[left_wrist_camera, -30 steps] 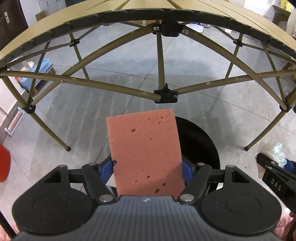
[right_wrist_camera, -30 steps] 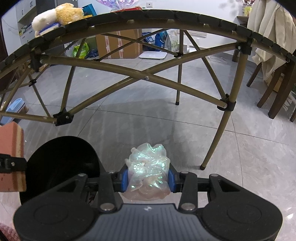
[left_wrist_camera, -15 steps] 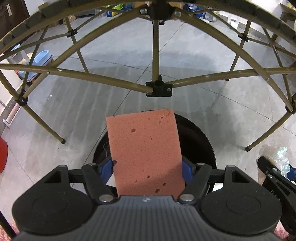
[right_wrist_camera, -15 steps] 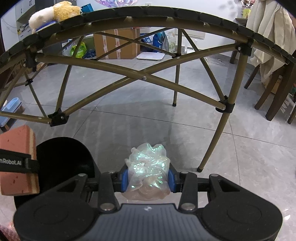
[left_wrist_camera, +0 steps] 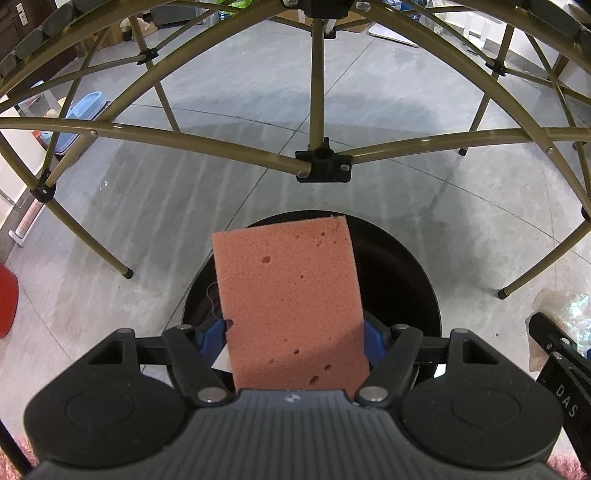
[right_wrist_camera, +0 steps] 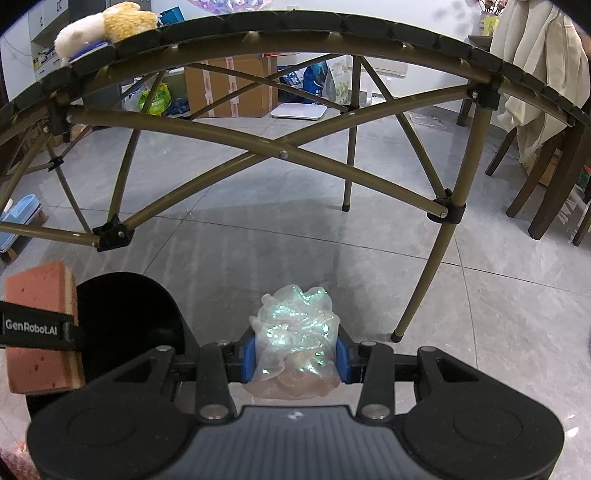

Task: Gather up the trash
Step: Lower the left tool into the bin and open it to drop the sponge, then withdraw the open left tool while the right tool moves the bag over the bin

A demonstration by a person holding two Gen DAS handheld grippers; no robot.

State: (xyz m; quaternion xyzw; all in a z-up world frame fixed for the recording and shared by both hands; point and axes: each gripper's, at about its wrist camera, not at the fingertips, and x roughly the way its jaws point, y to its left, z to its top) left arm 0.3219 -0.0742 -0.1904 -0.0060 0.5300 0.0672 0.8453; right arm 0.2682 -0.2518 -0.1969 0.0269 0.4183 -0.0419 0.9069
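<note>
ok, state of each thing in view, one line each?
left gripper: shut on the sponge, over the bin
sponge: held upright, not yet dropped
right gripper: shut on the wrapper, beside the bin
wrapper: crumpled, held, not yet dropped
bin: open, dark inside, contents unclear
table frame: standing on the floor, legs unfolded
plush toy: lying on the tabletop edge
</note>
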